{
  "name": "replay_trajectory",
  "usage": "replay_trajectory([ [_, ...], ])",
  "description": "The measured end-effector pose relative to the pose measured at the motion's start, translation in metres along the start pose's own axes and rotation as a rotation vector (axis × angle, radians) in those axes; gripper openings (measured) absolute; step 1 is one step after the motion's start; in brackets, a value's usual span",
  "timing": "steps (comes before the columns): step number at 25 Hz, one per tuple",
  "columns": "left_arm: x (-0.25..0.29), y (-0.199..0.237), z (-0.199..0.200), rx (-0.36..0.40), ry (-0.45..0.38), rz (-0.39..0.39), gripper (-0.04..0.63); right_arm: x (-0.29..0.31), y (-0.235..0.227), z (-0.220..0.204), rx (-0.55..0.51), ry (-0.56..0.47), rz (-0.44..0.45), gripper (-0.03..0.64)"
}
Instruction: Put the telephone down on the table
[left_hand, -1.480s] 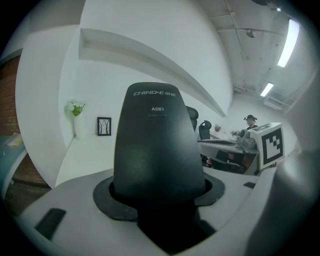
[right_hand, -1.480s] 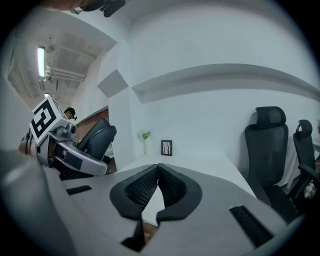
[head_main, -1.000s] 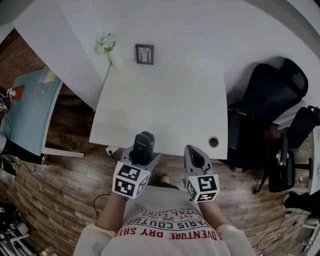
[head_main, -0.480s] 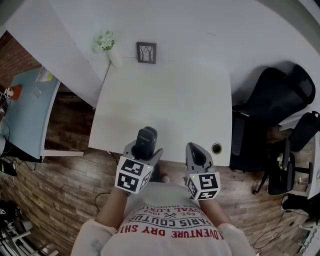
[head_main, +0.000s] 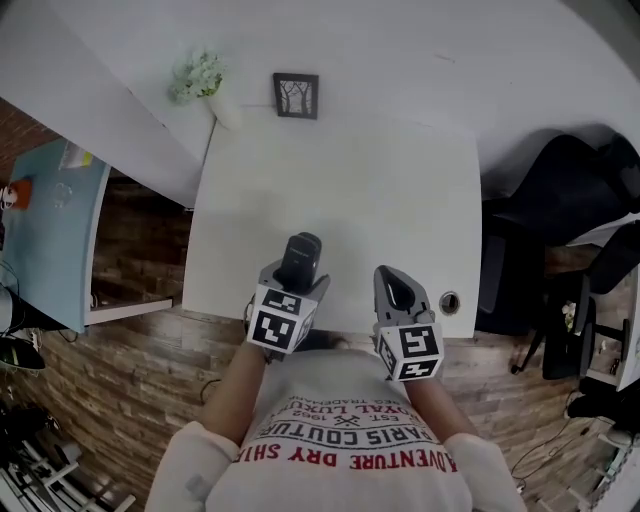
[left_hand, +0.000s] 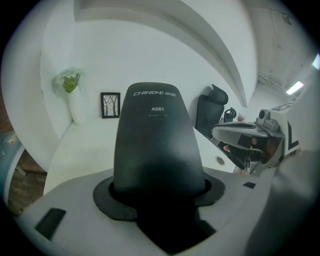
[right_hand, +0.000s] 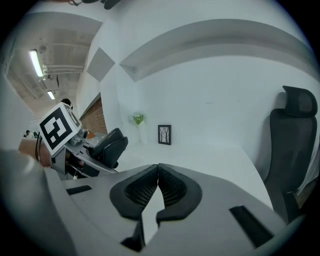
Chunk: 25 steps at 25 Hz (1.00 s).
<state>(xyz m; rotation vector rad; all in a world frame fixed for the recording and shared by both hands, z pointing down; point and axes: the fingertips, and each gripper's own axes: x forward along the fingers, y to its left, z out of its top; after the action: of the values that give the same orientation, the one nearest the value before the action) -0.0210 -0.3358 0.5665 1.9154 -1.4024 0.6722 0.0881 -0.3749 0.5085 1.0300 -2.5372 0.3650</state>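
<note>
My left gripper (head_main: 292, 285) is shut on a black telephone handset (head_main: 299, 260), which sticks forward from its jaws over the near edge of the white table (head_main: 350, 190). In the left gripper view the telephone (left_hand: 156, 145) fills the middle, clamped between both pads. My right gripper (head_main: 397, 295) hovers beside it to the right, also at the table's near edge. Its ribbed pads (right_hand: 172, 186) touch each other with nothing between them. From the right gripper view, the telephone (right_hand: 111, 144) and the left gripper (right_hand: 87, 155) show at the left.
At the table's far edge stand a white vase with flowers (head_main: 205, 85) and a small framed picture (head_main: 296, 95). A cable hole (head_main: 450, 300) sits near the front right corner. Black office chairs (head_main: 565, 190) stand to the right. A light blue desk (head_main: 45, 230) lies at the left.
Both grippers have come forward from in front of the table to over its near edge, the left still holding the telephone.
</note>
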Motion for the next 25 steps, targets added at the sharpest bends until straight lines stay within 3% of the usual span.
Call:
replay_trajectory([
  [7,0.048,0.025,0.006,0.012,0.095,-0.030,0.291,0.045,-0.016,-0.003,0.018,0.042,-0.037,0.025],
  [14,0.106,0.045,-0.007,-0.037,0.222,-0.041,0.291,0.072,-0.036,-0.015,0.020,0.090,-0.085,0.025],
  [22,0.136,0.056,-0.015,0.007,0.355,-0.009,0.291,0.080,-0.046,-0.029,0.038,0.128,-0.116,0.025],
  [25,0.149,0.049,-0.020,0.009,0.392,-0.035,0.291,0.080,-0.045,-0.032,0.076,0.129,-0.125,0.025],
])
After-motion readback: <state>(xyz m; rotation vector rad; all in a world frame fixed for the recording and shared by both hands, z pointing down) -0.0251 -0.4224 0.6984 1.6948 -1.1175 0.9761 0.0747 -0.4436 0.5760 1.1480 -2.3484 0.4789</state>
